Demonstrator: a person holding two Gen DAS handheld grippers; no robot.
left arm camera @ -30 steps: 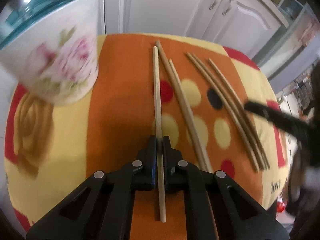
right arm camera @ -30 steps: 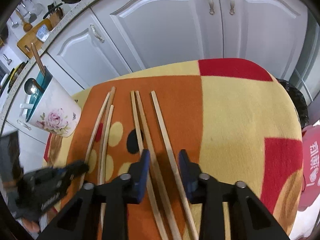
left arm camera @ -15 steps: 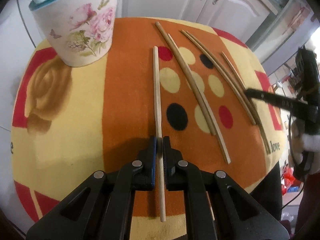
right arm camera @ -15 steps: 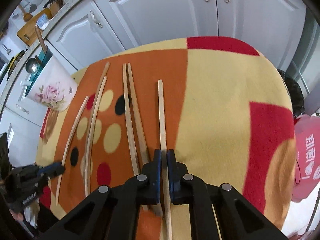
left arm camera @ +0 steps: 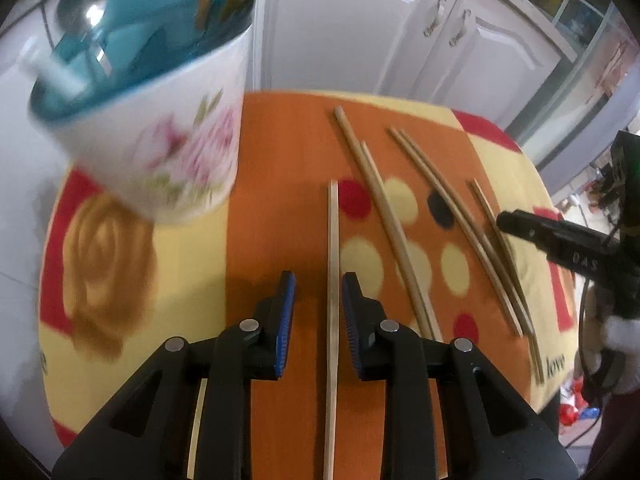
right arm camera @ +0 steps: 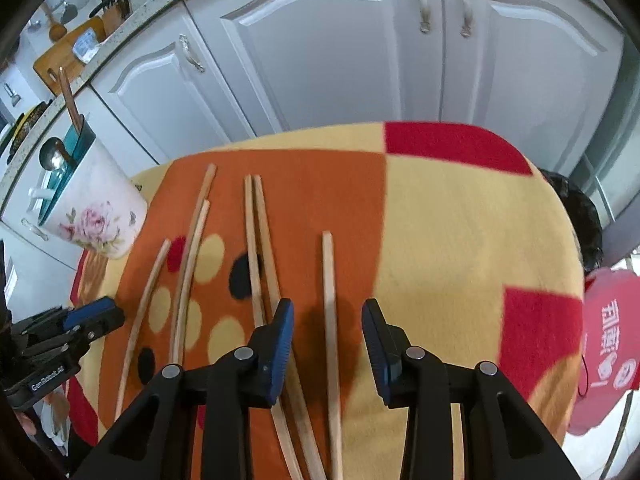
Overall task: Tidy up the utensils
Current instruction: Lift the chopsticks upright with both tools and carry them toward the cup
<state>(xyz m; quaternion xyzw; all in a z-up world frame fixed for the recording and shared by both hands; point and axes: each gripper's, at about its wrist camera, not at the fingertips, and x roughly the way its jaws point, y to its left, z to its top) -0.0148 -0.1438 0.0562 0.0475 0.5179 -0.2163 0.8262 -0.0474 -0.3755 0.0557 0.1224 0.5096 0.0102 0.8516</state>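
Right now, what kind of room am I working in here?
Most likely a home kitchen. White panelled cabinet doors stand behind the cloth-covered table, a counter above them carries a wooden cutting board, and a floral utensil holder with a ladle sits near loose chopsticks.

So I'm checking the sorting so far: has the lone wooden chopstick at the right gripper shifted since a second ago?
Yes. The lone wooden chopstick now lies apart from the paired wooden chopsticks, its far tip nearer the gripper than theirs, against the orange cloth.
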